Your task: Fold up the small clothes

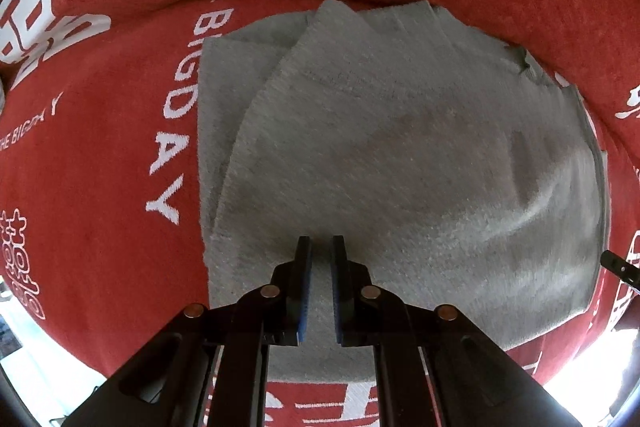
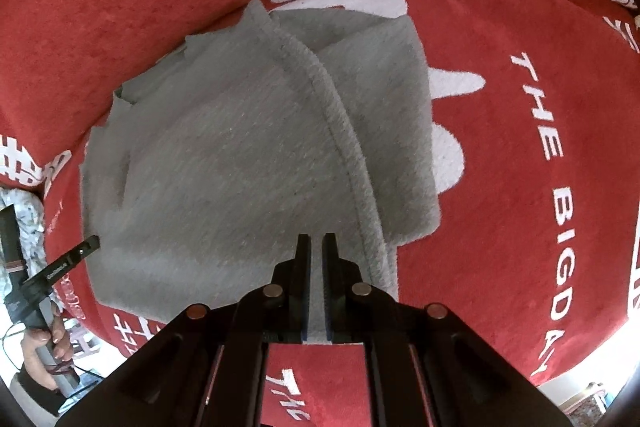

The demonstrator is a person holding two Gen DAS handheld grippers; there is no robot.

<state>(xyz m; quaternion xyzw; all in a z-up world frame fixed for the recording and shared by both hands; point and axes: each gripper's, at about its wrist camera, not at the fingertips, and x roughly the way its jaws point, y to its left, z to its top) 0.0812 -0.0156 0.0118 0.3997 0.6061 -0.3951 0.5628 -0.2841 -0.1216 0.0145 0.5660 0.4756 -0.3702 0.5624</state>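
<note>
Your left gripper (image 1: 320,245) points down over a folded grey garment (image 1: 400,155), its jaws drawn nearly together with nothing between them. Your right gripper (image 2: 317,241) is likewise almost closed and empty, poised beside the garment's rolled hem (image 2: 340,131). The garment lies on a red cushion (image 1: 100,167) printed with white lettering (image 1: 172,115).

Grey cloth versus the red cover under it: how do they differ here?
The grey cloth is plain; the red cover carries white lettering. The grey cloth is folded in overlapping layers with a hemmed edge across it; the red cover lies spread beneath, reaching well past it. Both look like soft, napped fabric.
</note>
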